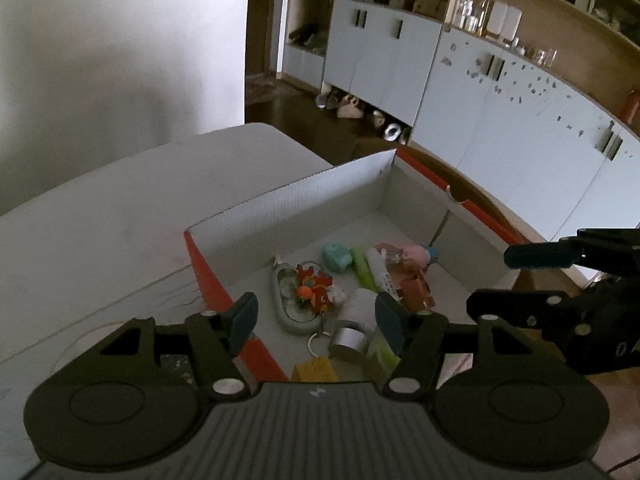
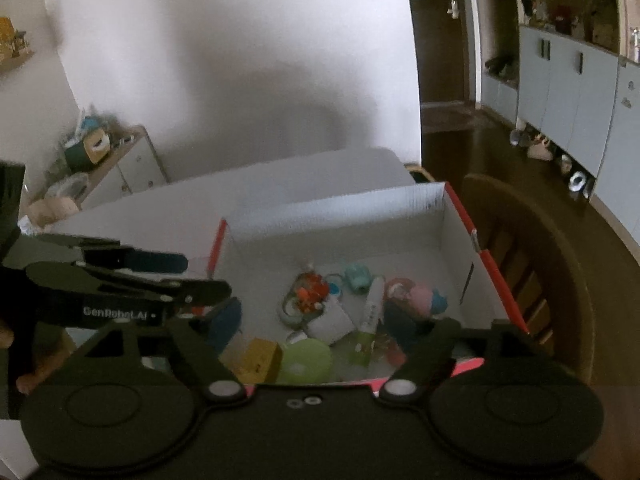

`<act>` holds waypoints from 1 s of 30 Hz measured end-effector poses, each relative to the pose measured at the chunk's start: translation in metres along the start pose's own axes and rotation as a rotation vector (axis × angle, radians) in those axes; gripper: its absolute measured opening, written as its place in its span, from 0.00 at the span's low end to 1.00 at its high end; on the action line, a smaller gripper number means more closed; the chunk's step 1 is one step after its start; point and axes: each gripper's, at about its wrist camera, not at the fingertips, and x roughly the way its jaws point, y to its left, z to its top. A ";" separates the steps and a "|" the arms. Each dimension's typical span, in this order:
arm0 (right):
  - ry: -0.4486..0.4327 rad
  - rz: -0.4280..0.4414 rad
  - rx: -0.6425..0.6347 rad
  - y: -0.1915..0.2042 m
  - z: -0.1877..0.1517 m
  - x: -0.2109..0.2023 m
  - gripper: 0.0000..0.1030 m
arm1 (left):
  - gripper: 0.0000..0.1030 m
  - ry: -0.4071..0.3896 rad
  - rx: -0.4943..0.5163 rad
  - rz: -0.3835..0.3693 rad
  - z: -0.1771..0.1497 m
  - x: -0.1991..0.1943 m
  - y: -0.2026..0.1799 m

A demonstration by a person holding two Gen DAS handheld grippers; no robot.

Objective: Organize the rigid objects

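Both grippers hang above an open cardboard box (image 1: pixel 288 200) with white inner walls and red outer faces, standing on a white table (image 1: pixel 120 208).

Left gripper (image 1: pixel 316 322): released, its 2 blue-padded fingers spread wide, nothing between them. It sits over the near left corner of the box. Right gripper (image 2: pixel 324 320): also released, fingers wide apart and empty, over the near edge of the box.

Box contents, all piled on the floor toward the near side:
- grey oval case (image 1: pixel 294 300) with a red and orange toy (image 1: pixel 314 286) lying on top
- teal block (image 1: pixel 336 257) behind it
- white cylinder with silver end (image 1: pixel 354 326), a key ring (image 1: pixel 318 340) just beside it
- yellow block (image 1: pixel 314 370) at the near wall
- white and green tube (image 2: pixel 370 320), lying lengthwise
- green round lid (image 2: pixel 306 362) beside the yellow block
- pink figure (image 2: pixel 418 296) toward the right wall

A wooden chair (image 2: pixel 532 264) stands just beside the box's right side.
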 end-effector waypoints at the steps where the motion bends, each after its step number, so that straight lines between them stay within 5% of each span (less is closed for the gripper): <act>1: -0.014 0.000 0.004 0.002 -0.001 -0.004 0.83 | 0.63 -0.005 0.000 -0.005 -0.002 -0.004 0.001; 10: -0.118 -0.027 0.001 0.023 -0.015 -0.029 0.99 | 0.77 -0.056 -0.006 -0.052 -0.016 -0.040 0.011; 19: -0.184 -0.061 0.036 0.036 -0.033 -0.046 1.00 | 0.85 -0.099 0.040 -0.038 -0.029 -0.063 0.011; 22: -0.198 -0.078 0.055 0.038 -0.039 -0.050 1.00 | 1.00 -0.115 0.059 -0.021 -0.034 -0.068 0.007; 30: -0.212 -0.101 0.107 0.044 -0.056 -0.062 1.00 | 1.00 -0.113 0.060 -0.079 -0.043 -0.076 0.003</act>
